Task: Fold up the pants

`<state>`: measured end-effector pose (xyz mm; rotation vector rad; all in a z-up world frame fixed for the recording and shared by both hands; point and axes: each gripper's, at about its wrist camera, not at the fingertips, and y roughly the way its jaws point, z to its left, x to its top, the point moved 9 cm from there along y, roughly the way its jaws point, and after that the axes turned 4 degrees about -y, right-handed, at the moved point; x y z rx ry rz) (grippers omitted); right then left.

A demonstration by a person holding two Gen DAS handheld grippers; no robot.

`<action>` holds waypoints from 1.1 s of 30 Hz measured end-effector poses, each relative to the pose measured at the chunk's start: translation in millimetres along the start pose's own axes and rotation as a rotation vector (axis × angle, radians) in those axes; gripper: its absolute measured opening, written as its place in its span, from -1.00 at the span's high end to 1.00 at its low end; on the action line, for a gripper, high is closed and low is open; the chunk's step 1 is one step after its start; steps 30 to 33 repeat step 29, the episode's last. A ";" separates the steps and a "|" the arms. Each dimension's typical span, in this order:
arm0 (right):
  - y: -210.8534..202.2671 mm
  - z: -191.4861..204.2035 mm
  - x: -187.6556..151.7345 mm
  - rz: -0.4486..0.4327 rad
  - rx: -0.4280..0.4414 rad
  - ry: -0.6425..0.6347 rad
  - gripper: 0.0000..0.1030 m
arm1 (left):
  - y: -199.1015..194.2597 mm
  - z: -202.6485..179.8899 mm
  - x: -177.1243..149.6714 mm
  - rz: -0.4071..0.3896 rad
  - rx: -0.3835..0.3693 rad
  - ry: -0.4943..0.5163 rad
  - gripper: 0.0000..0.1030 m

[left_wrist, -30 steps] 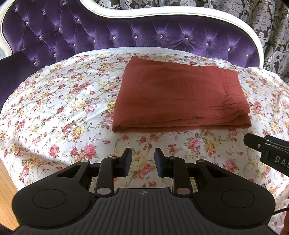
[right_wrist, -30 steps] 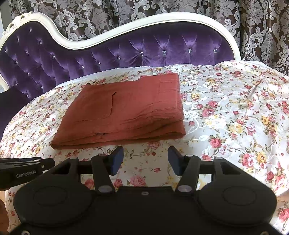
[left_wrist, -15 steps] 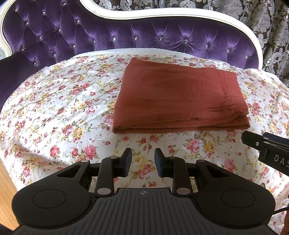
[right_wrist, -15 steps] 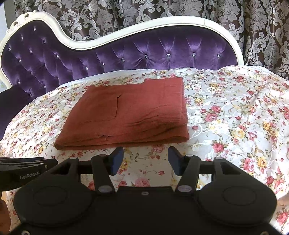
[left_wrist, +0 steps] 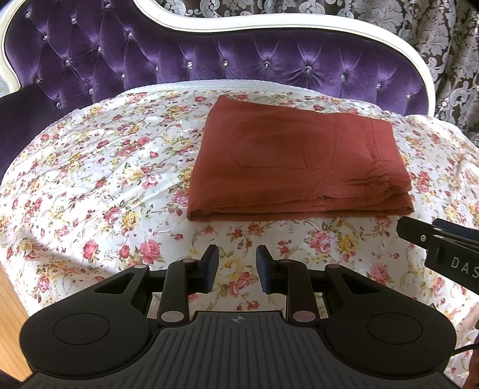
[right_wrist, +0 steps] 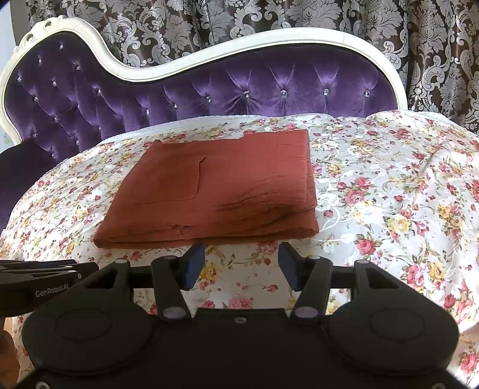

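Note:
The rust-red pants [left_wrist: 299, 161] lie folded into a flat rectangle on the floral bedspread [left_wrist: 89, 179], a back pocket facing up. My left gripper [left_wrist: 237, 257] hovers over the sheet just short of the bundle's near edge, open by a narrow gap, nothing between its fingers. In the right wrist view the same pants [right_wrist: 215, 191] lie left of centre. My right gripper [right_wrist: 242, 254] stands open wider, its tips close to the near folded edge, not touching it. Each gripper shows at the edge of the other's view: right gripper [left_wrist: 443, 245], left gripper [right_wrist: 45, 269].
A tufted purple headboard [left_wrist: 209, 59] with a white frame rises behind the bed. Patterned curtains [right_wrist: 269, 15] hang beyond it. The bedspread [right_wrist: 389, 194] is wrinkled to the right of the pants. Wooden floor [left_wrist: 9, 299] shows past the bed's left edge.

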<state>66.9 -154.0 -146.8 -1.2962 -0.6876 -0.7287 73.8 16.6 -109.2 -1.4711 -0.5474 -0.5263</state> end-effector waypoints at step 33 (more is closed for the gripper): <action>1.9 -0.5 -2.2 0.004 0.008 0.009 -0.19 | 1.6 -2.1 -1.1 0.008 -0.014 -0.001 0.47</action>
